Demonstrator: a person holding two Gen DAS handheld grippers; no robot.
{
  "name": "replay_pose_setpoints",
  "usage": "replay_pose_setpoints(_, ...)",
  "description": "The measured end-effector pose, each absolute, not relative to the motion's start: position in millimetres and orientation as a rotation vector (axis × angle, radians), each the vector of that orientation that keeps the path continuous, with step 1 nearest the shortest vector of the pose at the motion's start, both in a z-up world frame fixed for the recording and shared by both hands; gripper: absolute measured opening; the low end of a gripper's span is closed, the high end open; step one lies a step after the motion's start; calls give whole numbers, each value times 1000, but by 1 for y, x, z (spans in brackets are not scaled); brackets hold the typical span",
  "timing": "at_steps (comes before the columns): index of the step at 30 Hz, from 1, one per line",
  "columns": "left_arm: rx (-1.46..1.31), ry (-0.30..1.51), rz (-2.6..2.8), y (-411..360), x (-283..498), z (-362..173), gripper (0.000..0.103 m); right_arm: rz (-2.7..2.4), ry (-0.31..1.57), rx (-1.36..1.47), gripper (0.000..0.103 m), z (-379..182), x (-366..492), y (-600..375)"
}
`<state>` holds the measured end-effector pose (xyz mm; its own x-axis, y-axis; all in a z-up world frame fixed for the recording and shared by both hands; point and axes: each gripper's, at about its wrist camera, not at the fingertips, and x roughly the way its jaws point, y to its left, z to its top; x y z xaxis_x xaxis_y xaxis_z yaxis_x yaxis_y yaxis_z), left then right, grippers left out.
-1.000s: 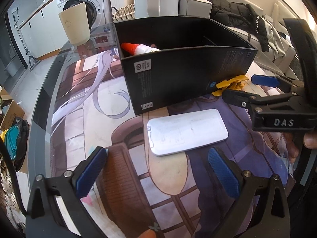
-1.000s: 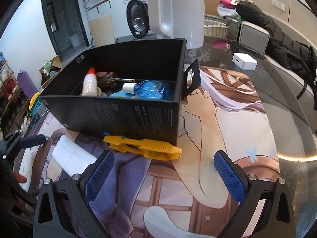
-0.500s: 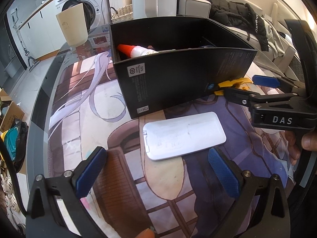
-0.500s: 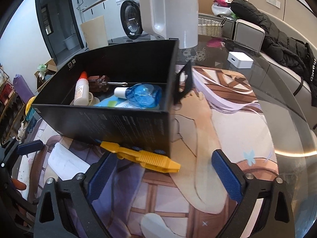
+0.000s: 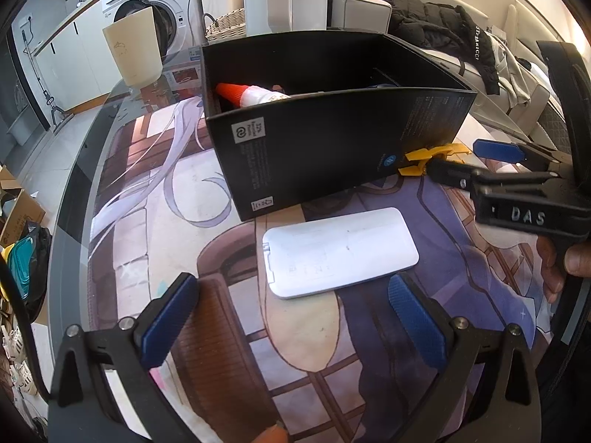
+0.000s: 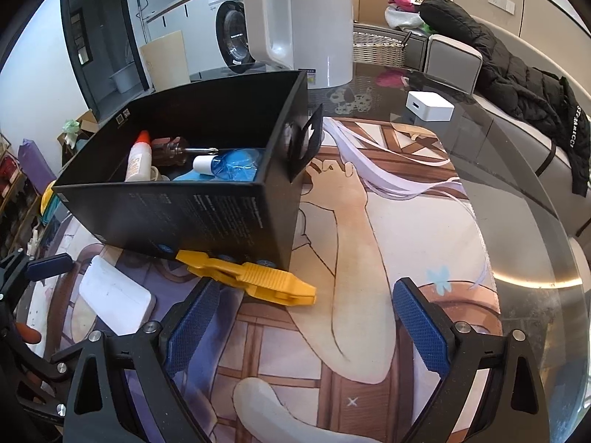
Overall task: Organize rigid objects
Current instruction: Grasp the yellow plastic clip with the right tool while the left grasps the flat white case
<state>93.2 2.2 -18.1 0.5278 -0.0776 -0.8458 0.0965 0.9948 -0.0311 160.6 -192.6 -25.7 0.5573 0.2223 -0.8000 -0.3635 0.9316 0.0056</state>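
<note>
A black open box stands on the printed mat. It holds a glue bottle, a screwdriver and a blue bottle. A flat white case lies on the mat in front of the box. My left gripper is open just before it. A yellow plastic tool lies at the box's base. My right gripper is open just before it and empty.
A white kettle stands behind the box. A small white cube sits on the glass table to the right. A cream cup stands at the far left. A black jacket lies beyond the table.
My right gripper has moved left and closer to the yellow tool. My left gripper has shifted slightly left, so the white case sits more between its fingers.
</note>
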Motion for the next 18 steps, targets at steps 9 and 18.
replay_pose_setpoints(9,21,1014,-105,1,93,-18,103,424,894,-160,44,-21,154,-186)
replay_pose_setpoints(18,5,1020,-122,0,92,-17,103,453,857,-163,40,-14,145,-185)
